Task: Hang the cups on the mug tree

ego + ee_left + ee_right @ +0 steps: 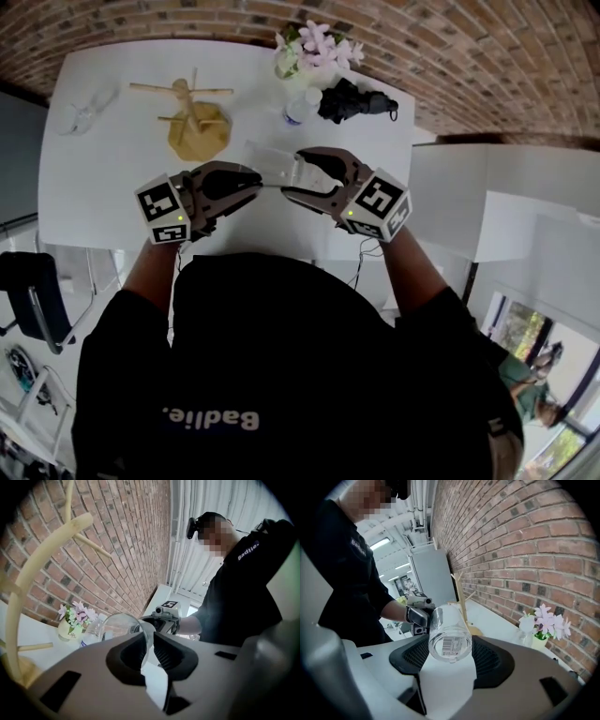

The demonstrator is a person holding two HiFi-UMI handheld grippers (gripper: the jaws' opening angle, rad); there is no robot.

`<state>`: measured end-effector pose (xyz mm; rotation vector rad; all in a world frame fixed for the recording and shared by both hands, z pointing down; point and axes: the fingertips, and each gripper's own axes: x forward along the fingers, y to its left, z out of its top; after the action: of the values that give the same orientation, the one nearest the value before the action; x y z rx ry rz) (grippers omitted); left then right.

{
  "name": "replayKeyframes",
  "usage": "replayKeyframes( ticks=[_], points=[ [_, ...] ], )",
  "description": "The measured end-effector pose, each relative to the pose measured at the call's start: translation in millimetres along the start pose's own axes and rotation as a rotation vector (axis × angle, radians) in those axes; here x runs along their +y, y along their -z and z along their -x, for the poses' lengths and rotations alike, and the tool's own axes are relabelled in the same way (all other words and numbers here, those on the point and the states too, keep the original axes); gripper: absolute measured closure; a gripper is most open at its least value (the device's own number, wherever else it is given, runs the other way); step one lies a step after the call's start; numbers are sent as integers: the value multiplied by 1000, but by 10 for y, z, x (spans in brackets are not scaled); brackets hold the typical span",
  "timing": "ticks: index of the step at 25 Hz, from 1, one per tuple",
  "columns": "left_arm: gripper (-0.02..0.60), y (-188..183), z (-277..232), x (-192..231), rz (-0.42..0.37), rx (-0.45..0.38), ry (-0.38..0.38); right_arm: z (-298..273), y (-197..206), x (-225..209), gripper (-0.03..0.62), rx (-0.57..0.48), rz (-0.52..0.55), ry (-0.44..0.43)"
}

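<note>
A clear glass cup (272, 162) hangs on its side between my two grippers, above the white table (103, 197). My right gripper (291, 187) is shut on its base end; the barcode sticker on the bottom of the cup (449, 639) faces the right gripper view. My left gripper (253, 183) has the cup's rim wall (146, 641) between its pads, and a thin gap shows beside the glass. The wooden mug tree (192, 112) stands bare behind my left gripper, close at the left of the left gripper view (28, 583).
A second clear cup (82, 112) lies at the table's far left. A vase of pink flowers (314, 47), a water bottle (300, 108) and a black object (354, 98) stand at the back right. A brick wall (469, 56) runs behind the table.
</note>
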<state>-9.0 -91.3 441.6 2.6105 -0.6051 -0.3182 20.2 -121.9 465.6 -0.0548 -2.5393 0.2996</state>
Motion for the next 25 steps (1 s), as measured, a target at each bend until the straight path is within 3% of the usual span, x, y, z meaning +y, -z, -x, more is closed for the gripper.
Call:
replayKeyframes(
  ticks=[10,19,25],
  points=[
    [494,46,64,298,59,-72,-103,-131,-48,-146,293,83,50,135],
    [463,146,165,647,138,-182,-191,-345,-6,-362,293,165,51,179],
    [456,240,231,852,132,-199,-236,-502,75,-501,293,259,71,189]
  ],
)
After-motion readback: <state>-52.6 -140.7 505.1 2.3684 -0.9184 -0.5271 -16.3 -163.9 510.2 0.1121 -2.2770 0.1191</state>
